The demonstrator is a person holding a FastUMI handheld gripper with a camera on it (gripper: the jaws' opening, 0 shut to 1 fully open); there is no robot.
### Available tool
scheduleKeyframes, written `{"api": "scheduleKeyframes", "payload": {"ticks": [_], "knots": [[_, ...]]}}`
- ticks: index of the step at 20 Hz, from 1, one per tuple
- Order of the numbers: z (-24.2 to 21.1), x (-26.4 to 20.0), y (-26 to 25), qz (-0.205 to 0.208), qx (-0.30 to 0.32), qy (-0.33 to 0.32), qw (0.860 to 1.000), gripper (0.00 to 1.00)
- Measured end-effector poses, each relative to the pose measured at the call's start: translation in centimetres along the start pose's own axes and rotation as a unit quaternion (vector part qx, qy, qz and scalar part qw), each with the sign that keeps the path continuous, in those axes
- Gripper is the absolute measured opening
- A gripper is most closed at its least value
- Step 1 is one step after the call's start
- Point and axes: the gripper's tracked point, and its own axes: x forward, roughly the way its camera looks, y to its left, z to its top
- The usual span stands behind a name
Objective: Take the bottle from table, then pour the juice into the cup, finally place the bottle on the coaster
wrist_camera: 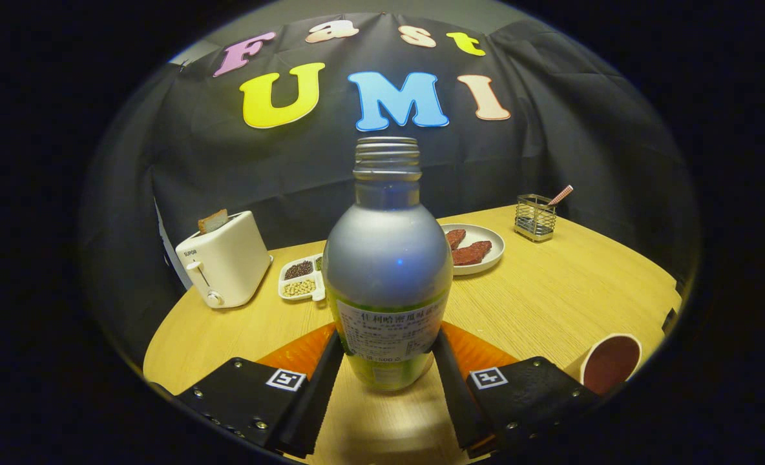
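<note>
Fingers (387, 381) clamped on lower body of bottle (387, 271), one each side; bottle upright, uncapped, base just above surface (550, 303). Orange coaster (298, 354) behind bottle base. Cup (610, 363) right of bottle, near surface edge, apart. Behind bottle: plate (493, 248) with red slices, divided tray (300, 279) of beans, toaster (224, 258) holding bread at left, wire holder (535, 218) far right. Open surface between bottle and cup.

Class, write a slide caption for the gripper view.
Gripper shut on the uncapped bottle, upright over the orange coaster.
</note>
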Motion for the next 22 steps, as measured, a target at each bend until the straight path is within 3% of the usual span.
{"api": "scheduleKeyframes", "payload": {"ticks": [9, 17, 19, 22], "knots": [[-1.3, 3.9, -0.3, -0.001, -0.039, 0.010, 0.999, 0.77], [-1.8, 4.3, 0.1, 0.010, -0.055, 0.014, 0.998, 0.78], [-2.1, 4.2, 0.1, 0.011, -0.057, 0.018, 0.998, 0.81], [-1.4, 2.9, 0.1, 0.013, -0.067, 0.011, 0.998, 1.00]]}}
